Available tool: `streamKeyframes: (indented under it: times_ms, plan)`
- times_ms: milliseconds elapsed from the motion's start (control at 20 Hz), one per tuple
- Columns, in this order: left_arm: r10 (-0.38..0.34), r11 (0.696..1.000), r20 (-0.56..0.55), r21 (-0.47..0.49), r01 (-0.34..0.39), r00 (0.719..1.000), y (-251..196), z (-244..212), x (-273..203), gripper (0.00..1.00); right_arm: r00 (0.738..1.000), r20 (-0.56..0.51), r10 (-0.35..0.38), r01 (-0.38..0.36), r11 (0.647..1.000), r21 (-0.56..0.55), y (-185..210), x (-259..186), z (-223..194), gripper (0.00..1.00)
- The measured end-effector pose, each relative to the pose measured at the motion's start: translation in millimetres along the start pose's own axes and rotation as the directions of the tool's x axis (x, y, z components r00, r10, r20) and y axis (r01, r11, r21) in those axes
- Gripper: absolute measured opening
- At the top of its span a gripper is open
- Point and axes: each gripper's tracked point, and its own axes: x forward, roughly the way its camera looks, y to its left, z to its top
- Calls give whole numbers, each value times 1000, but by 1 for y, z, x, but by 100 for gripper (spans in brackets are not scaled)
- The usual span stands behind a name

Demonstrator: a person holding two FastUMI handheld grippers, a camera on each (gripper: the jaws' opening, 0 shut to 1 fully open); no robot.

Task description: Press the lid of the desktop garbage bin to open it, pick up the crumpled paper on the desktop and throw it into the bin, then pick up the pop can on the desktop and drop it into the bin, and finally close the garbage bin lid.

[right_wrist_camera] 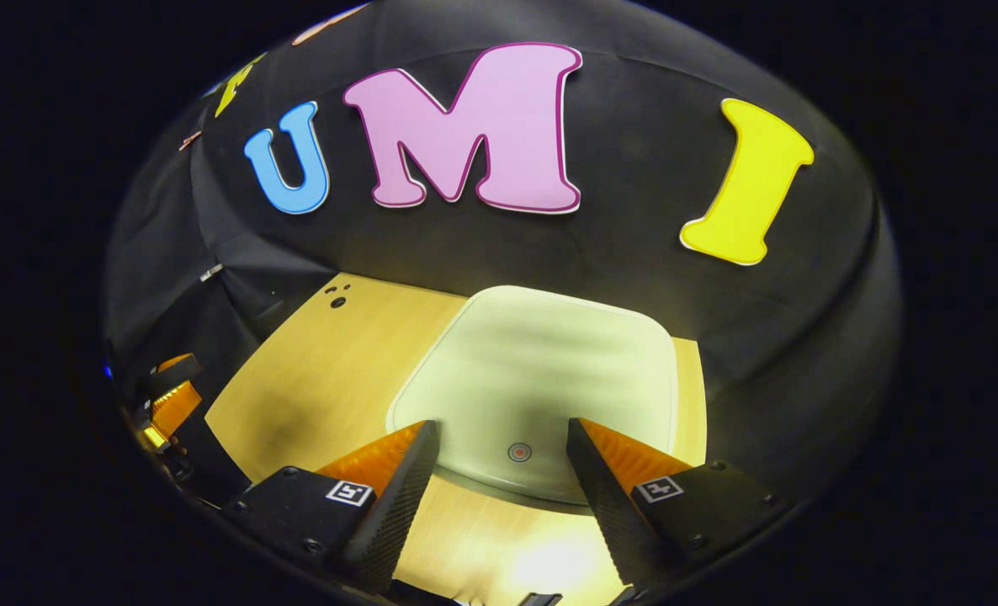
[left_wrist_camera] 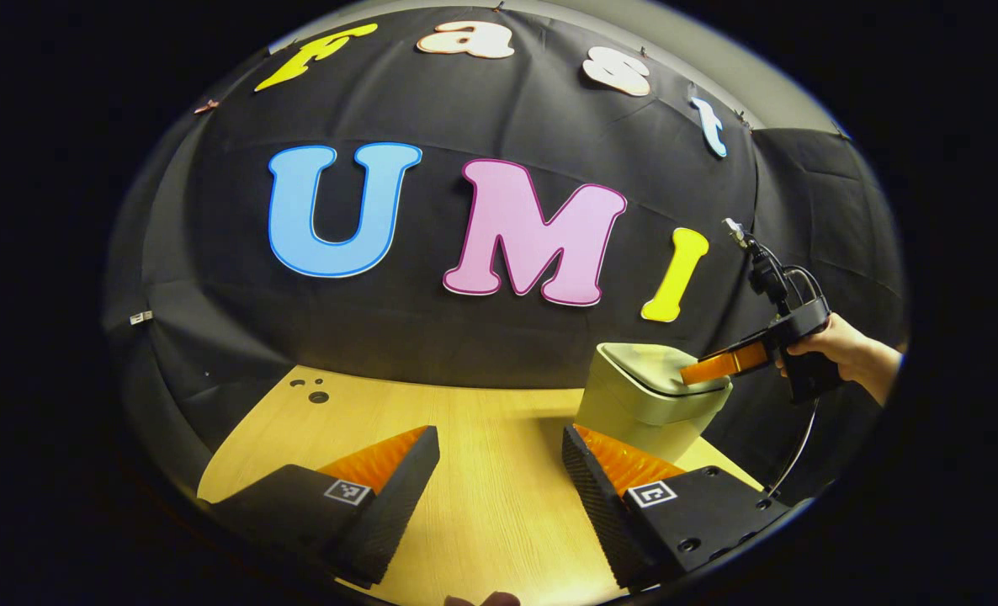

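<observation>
Fingers of both my grippers stood spread wide and held nothing. In the left gripper view, my left gripper point(left_wrist_camera: 499, 471) hung low over the bare wooden desk point(left_wrist_camera: 499, 522), its 2 fingers well apart with only desk between them. The bin point(left_wrist_camera: 646, 404) sat on the desk toward the far right, close to the black cloth wall, its lid point(left_wrist_camera: 659, 370) down. My right gripper point(left_wrist_camera: 718, 366), held in my hand point(left_wrist_camera: 852, 353), reached in from the right, its tips over the lid's right edge; I could not tell if they touched it. In the right gripper view, my right gripper point(right_wrist_camera: 499, 459) hovered just above the lid point(right_wrist_camera: 541, 370), a small round mark point(right_wrist_camera: 519, 452) between the fingers. My left gripper point(right_wrist_camera: 171, 404) showed at the far left.
</observation>
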Motion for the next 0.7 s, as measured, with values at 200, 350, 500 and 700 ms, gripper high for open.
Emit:
streamKeyframes:
  times_ms: [200,350,500,700]
  plan:
    - [3,1000,-5,-3,-3,1000,2,-1,3,95,1000,-25,12,-12,1000,-8,0,2,-4,97]
    - [6,1000,-6,-4,-6,1000,4,-1,3,95,999,-45,28,-29,999,-28,1,2,-8,98]
    - [9,1000,-8,-14,-9,1000,5,-2,5,95,998,-66,17,-21,998,-66,0,5,-13,98]
    - [1,1000,-6,-25,-1,1000,3,-2,6,95,998,-55,23,-26,998,-50,-1,5,-7,99]
